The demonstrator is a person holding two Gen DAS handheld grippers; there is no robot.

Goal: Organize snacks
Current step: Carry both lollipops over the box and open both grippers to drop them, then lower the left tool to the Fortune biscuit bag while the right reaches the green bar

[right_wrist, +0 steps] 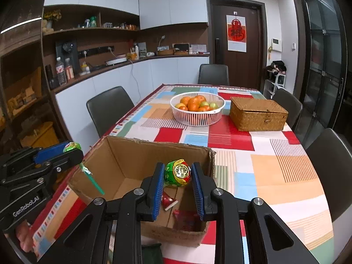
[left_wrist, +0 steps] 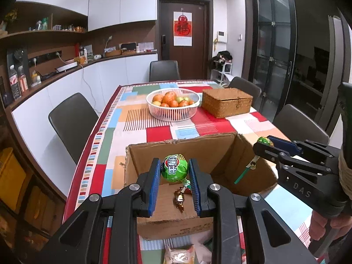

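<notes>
An open cardboard box (left_wrist: 220, 151) (right_wrist: 123, 154) stands on the table's near end. My left gripper (left_wrist: 174, 176) is shut on a green lollipop (left_wrist: 174, 167) and holds it over the box; it also shows in the right wrist view (right_wrist: 71, 147) with its green stick hanging down. My right gripper (right_wrist: 177, 180) is shut on a green, red and gold lollipop (right_wrist: 177, 172) above the box; it also shows in the left wrist view (left_wrist: 264, 140). Inside the box lie a brown wrapped candy (left_wrist: 179, 199) and red wrapped snacks (right_wrist: 168, 201).
A white basket of oranges (left_wrist: 173, 105) (right_wrist: 198, 107) and a closed wicker box (left_wrist: 226, 102) (right_wrist: 257, 113) stand mid-table on the patchwork tablecloth (right_wrist: 275, 165). Dark chairs (left_wrist: 72, 123) surround the table. A packaged snack (left_wrist: 179, 256) lies by the near edge.
</notes>
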